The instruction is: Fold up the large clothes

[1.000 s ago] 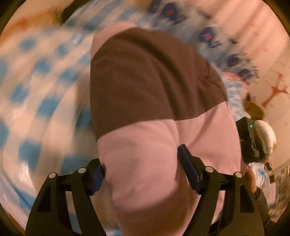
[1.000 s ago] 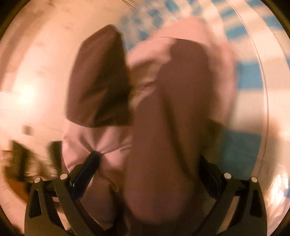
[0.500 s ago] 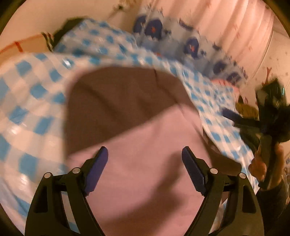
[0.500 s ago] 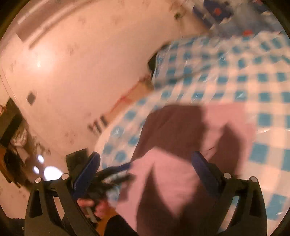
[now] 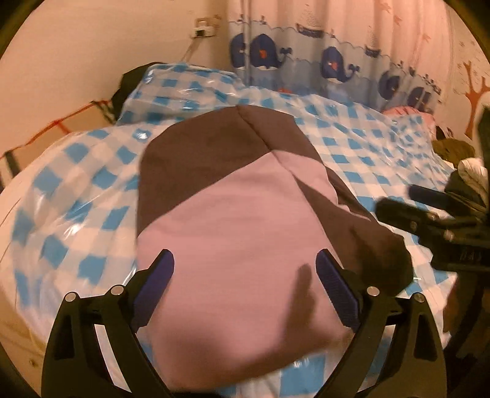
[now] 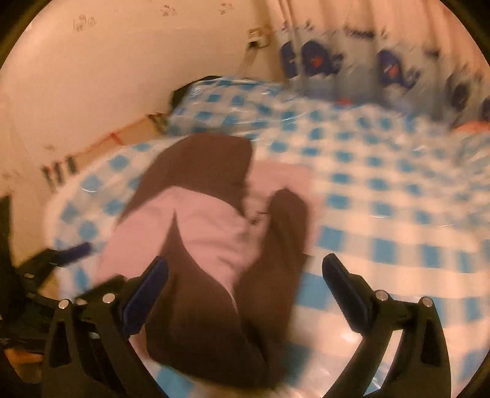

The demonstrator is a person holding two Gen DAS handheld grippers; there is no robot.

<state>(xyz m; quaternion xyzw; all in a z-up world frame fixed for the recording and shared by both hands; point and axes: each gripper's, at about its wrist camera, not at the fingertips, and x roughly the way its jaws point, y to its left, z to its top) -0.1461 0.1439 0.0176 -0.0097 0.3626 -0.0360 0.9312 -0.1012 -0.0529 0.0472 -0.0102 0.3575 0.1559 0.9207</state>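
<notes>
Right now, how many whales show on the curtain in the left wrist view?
4: dark blue whale prints on the pale curtain, at far left, centre, right, far right. More may be hidden.

Blue-checked plastic bed cover (image 5: 76, 196), whale-print curtain (image 5: 333, 58), wall socket (image 5: 204, 28), dark jackets (image 5: 459, 165)

pink and dark brown garment (image 5: 232, 232), blue and white checked bed cover (image 5: 76, 196), pale blue curtain (image 5: 321, 55) with navy whales, black claw (image 5: 243, 286) with blue pads (image 5: 154, 286)

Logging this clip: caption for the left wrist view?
Open left gripper above pink-and-brown garment lying on blue-checked bed cover; right gripper alongside.
</notes>
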